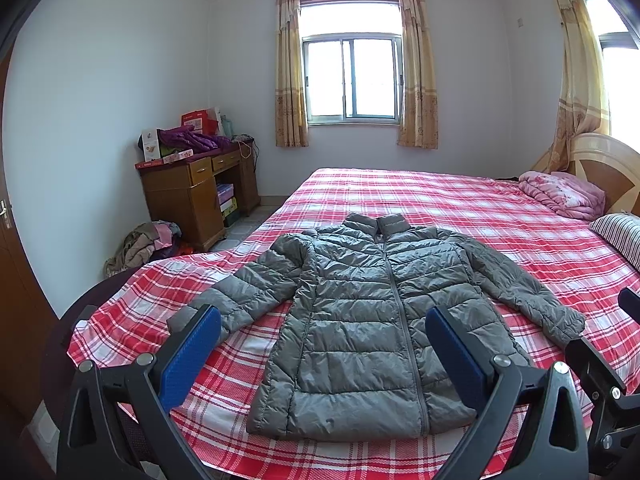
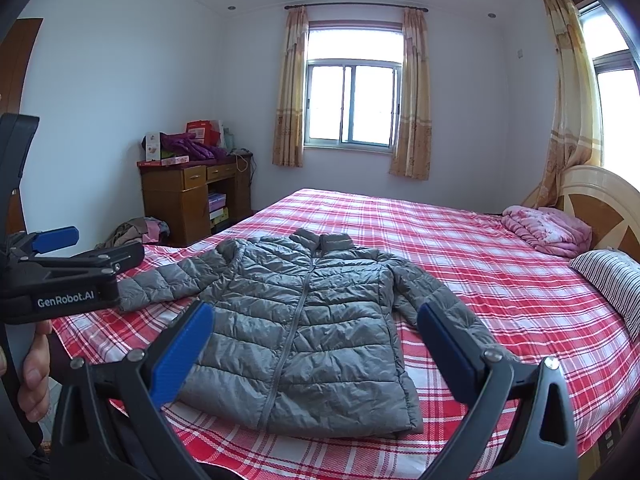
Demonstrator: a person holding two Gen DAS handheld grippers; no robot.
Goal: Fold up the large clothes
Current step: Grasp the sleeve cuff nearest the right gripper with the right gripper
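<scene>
left gripper (image 1: 324,354): I'm holding it above the near edge of the jacket, jaws spread wide, blue pads (image 1: 188,356) gripping nothing.
right gripper (image 2: 316,354): I'm holding it the same way, jaws fully apart, nothing between them, hovering over the jacket's hem end.
left hand (image 2: 36,376): it's wrapping the left tool's handle, seen at the left edge of the right wrist view, off the jacket's left sleeve.
jacket (image 1: 360,320): grey quilted puffer, lying flat, front up, zipped, collar pointing away from me, both sleeves angling outward; hem nearest me.
bed (image 1: 500,220): red-and-white plaid sheet lying under the jacket.
pink quilt (image 1: 560,194): sitting folded well beyond the jacket's right sleeve, against the headboard (image 1: 612,168).
striped pillow (image 1: 620,232): lying right of the jacket, near the quilt.
desk (image 1: 192,196): standing beyond the jacket's left sleeve, off the bed, boxes and purple clothing piling on top.
clothes heap (image 1: 140,246): sitting on the floor beside the desk.
</scene>
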